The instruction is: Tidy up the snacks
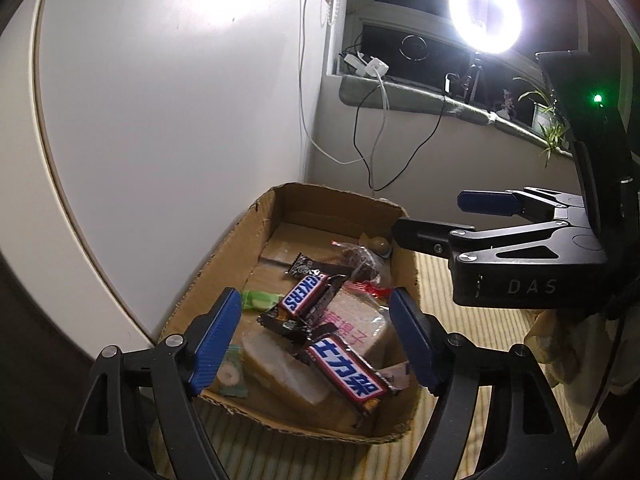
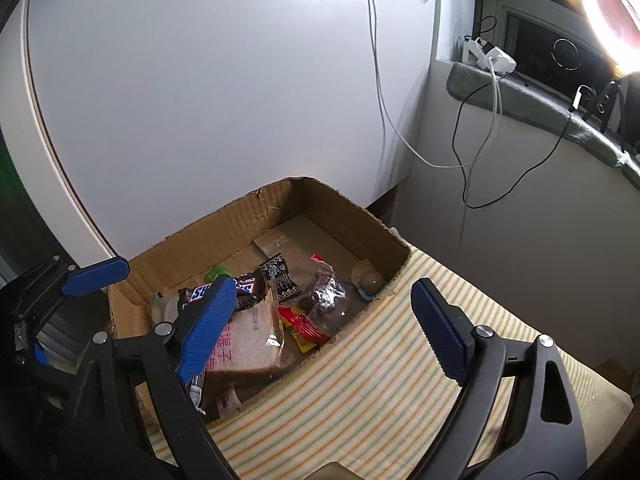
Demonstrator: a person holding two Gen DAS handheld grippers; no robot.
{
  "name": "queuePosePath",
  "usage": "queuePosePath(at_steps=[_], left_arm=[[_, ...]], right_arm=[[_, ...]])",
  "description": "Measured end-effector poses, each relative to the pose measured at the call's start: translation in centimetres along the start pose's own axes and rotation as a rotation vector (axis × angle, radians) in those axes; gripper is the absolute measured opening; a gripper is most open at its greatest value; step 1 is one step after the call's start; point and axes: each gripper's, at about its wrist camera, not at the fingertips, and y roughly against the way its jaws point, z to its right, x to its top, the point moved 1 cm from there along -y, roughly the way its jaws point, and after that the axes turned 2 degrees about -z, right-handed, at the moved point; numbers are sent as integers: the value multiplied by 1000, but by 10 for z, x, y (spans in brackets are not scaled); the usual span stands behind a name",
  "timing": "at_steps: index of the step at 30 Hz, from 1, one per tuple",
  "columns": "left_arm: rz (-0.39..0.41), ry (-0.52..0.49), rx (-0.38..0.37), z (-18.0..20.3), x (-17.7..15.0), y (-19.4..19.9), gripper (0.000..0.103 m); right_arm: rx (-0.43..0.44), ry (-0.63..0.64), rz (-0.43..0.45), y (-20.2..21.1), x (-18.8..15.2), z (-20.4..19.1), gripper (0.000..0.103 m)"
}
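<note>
An open cardboard box (image 1: 236,248) (image 2: 224,232) sits on a striped mat and holds loose snacks. Two Snickers bars (image 1: 302,294) (image 1: 346,372) lie on top of a wrapped bread slice (image 1: 360,332) (image 2: 244,340). Beside them are a small black packet (image 1: 302,266) (image 2: 280,278), a clear bag of dark candies (image 1: 362,264) (image 2: 320,292), a red and yellow packet (image 2: 302,326) and a green sweet (image 1: 260,300). My left gripper (image 1: 320,336) hangs open over the box's near end, holding nothing. My right gripper (image 2: 320,320) (image 1: 440,220) is open and empty over the box's right wall.
A white panel (image 1: 180,100) stands right behind the box. The striped mat (image 2: 360,380) spreads to the right and front. Cables (image 1: 372,152) hang from a windowsill (image 1: 420,96) with a bright ring light (image 1: 486,14) and a small plant (image 1: 548,120).
</note>
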Motion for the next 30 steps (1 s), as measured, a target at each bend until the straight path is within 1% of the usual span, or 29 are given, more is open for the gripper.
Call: queuePosePath(at_steps=[9,15,22,30], left_arm=[[23,-33,-16,21,3,15,76],[29,-57,-38,37,3,19,76],[20,-80,-83,57,0,15,76],[-10,-105,-155,91,-4,1,76]], right_arm=[[-23,-35,35,32,-14,19,91],[-55,-58,58,58,-29,38,91],[-127,-117,71,94,-60,81,91],[-216,-204,51,125,-104,140,91]])
